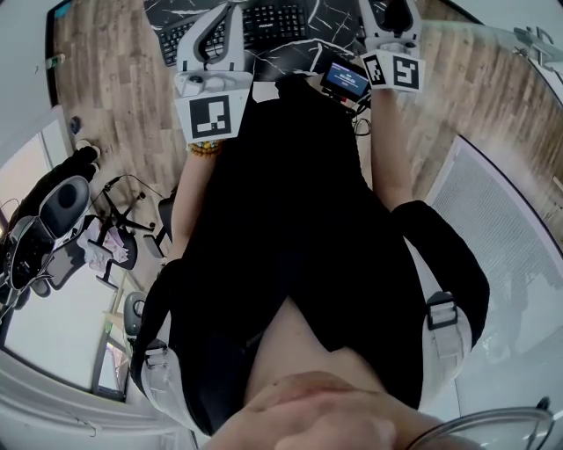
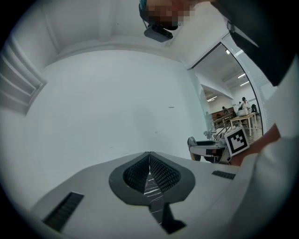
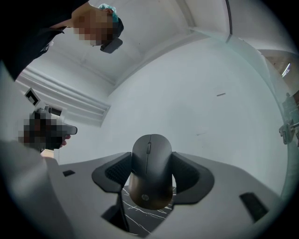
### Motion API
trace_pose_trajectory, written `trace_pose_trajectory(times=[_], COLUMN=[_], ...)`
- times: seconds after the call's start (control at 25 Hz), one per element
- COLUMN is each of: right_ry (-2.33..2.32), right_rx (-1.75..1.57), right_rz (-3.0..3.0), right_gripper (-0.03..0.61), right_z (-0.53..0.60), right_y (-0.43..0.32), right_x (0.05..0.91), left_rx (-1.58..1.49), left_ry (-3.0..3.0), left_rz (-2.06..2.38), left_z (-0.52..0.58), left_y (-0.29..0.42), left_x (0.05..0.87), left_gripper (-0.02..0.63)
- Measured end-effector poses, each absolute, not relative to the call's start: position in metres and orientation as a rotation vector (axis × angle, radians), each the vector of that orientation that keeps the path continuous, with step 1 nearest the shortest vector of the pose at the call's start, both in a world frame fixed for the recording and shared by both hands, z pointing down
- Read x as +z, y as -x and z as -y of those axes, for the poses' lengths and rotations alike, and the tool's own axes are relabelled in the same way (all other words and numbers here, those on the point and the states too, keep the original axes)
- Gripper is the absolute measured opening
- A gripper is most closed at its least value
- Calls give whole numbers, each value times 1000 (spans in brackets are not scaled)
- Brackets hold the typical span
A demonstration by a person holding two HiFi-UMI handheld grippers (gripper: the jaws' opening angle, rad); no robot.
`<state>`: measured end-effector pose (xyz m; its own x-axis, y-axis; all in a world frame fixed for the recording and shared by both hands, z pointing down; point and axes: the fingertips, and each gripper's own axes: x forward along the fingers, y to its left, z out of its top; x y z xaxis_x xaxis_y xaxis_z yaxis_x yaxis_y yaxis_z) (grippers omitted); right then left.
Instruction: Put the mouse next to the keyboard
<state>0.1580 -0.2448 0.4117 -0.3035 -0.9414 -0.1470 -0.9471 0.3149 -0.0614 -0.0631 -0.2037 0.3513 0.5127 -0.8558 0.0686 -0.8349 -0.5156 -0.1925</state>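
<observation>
A black wireless mouse (image 3: 151, 170) is clamped between the pads of my right gripper (image 3: 152, 163), held up in the air with its tail end toward the camera. In the head view that right gripper (image 1: 393, 31) and the mouse (image 1: 401, 12) are at the top right, over the black marbled desk mat (image 1: 330, 22). The black keyboard (image 1: 264, 25) lies on the mat at top centre. My left gripper (image 1: 215, 35) hovers over the keyboard's left part. Its ribbed pads (image 2: 159, 172) meet with nothing between them.
A small lit screen (image 1: 345, 79) sits near the mat's front edge. The person's dark-clothed body fills the middle of the head view. An office chair (image 1: 114, 246) and grey equipment (image 1: 53, 206) stand on the wood floor at left. A white ribbed panel (image 1: 501, 228) lies at right.
</observation>
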Motion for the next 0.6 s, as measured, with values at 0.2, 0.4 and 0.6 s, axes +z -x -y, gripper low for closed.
trace_pose_trajectory(times=[0.2, 0.4, 0.6], right_ry=[1767, 1802, 1817], right_rx=[-1, -78, -148], right_rz=[-2467, -2507, -2522], right_gripper=[284, 284, 282], right_z=[246, 247, 250], right_y=[-158, -161, -160], right_x=[441, 476, 503], left_rx=[-220, -226, -237], left_ry=[2615, 2612, 2600], left_rz=[-1470, -1468, -1470], left_z=[202, 199, 197], left_y=[62, 62, 65], left_x=[351, 355, 354], left_gripper=[14, 14, 14])
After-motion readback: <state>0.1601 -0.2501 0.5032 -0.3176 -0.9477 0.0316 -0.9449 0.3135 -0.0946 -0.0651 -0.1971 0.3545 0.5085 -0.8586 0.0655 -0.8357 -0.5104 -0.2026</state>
